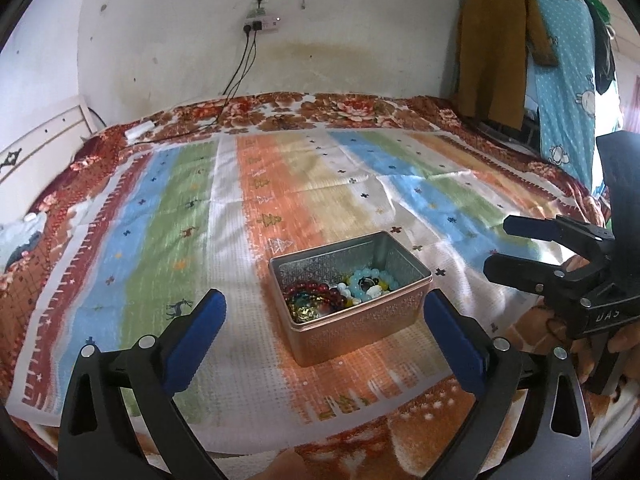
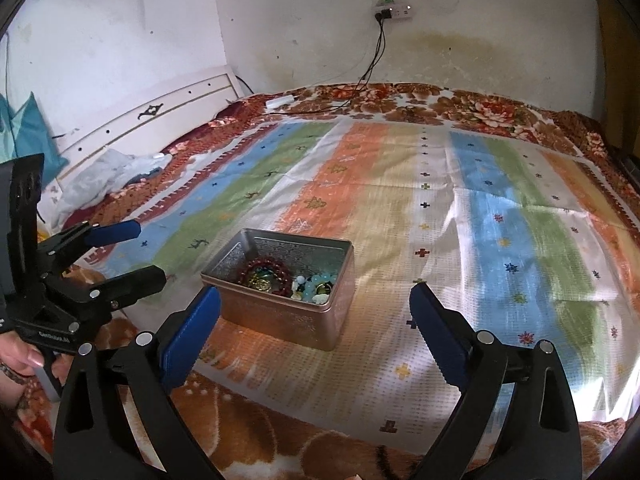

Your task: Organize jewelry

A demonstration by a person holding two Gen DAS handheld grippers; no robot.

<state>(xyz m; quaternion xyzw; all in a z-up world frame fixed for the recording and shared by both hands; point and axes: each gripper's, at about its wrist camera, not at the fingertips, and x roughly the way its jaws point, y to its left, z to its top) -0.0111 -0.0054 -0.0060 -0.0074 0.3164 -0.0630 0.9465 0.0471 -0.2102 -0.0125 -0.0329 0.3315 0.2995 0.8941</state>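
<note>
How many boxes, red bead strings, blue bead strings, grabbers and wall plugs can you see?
Metal box: 1
Dark red bead bracelet: 1, maybe more loops, hard to tell
Light blue bead bracelet: 1
Grippers: 2, the left gripper and the right gripper, both open and empty
Wall socket: 1
Total: 6

Beaded jewelry (image 1: 340,294) heaped in tin (image 1: 360,328), single pieces indistinct, hanging clothes (image 1: 520,40) cut off at the edge
</note>
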